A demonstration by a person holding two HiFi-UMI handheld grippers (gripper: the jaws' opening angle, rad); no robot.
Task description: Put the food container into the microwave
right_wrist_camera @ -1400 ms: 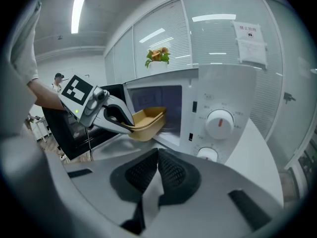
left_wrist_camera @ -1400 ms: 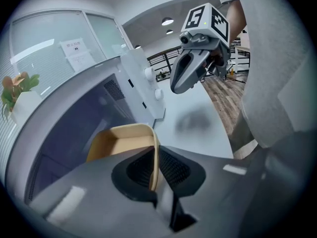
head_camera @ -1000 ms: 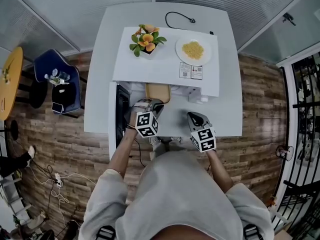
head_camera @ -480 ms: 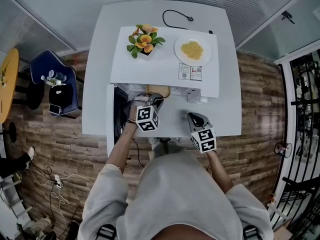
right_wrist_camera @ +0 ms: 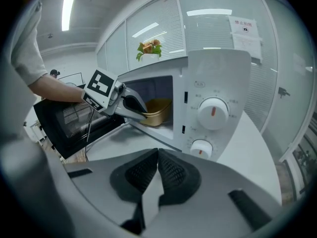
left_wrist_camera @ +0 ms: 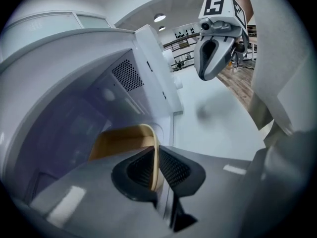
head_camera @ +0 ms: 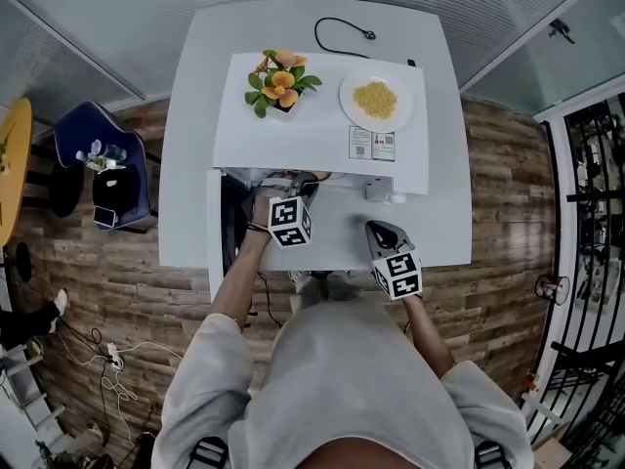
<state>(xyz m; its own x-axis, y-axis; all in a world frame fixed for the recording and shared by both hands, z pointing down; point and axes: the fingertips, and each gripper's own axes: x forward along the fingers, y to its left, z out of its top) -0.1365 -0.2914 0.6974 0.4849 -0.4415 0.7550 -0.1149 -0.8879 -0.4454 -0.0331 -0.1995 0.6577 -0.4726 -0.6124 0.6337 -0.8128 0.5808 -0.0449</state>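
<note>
A tan food container (left_wrist_camera: 124, 142) is held by its rim in my left gripper (left_wrist_camera: 154, 168), which is shut on it. It reaches into the open cavity of the white microwave (right_wrist_camera: 218, 78). From the right gripper view the container (right_wrist_camera: 157, 112) sits inside the cavity with the left gripper (right_wrist_camera: 130, 104) at its near edge. In the head view the left gripper (head_camera: 290, 221) is at the microwave's (head_camera: 322, 125) front, and the container is hidden under the microwave's top. My right gripper (right_wrist_camera: 157, 172) is shut on nothing and hangs back over the table (head_camera: 430, 233), also seen as the right gripper (head_camera: 393, 258).
The microwave's black door (right_wrist_camera: 64, 120) stands swung open to the left. On top of the microwave sit a flower pot (head_camera: 279, 79) and a plate of yellow food (head_camera: 376, 99). A black cable (head_camera: 342, 33) lies behind. A blue chair (head_camera: 105, 164) stands left of the table.
My left gripper has moved forward with the container, from in front of the microwave into its cavity. The container is now hidden in the head view. The right gripper has stayed in place.
</note>
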